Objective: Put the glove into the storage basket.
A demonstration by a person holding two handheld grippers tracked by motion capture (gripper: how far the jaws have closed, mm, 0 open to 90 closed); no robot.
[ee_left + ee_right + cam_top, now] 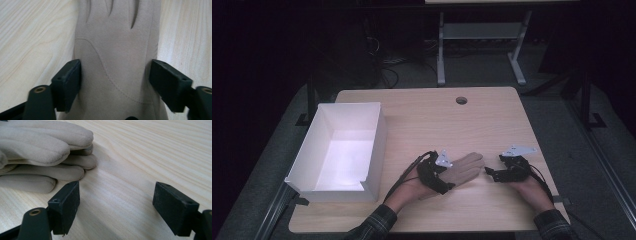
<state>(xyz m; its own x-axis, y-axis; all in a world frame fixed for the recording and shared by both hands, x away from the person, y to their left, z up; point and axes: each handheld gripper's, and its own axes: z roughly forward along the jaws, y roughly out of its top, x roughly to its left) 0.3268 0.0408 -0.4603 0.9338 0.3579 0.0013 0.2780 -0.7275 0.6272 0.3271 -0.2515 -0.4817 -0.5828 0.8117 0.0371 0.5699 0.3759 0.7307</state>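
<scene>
- Left gripper [115, 75]: we see its jaws wide apart, straddling the beige glove [117, 50] near the desk's [492, 115] front edge; nothing is clamped yet.
- We judge that closing squarely across the palm would gather both layers.
- Right gripper [116, 202]: equally wide, empty, just beside the glove's fingertips.

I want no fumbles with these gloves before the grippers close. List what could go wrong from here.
1. The left gripper straddles the beige gloves with jaws open; closing may bunch the soft fabric or catch just the top glove of the stack.
2. The right gripper is open over bare table beside the glove fingertips; closing there likely grabs nothing.
3. The white box sits left; a limp glove could snag its rim.
</scene>
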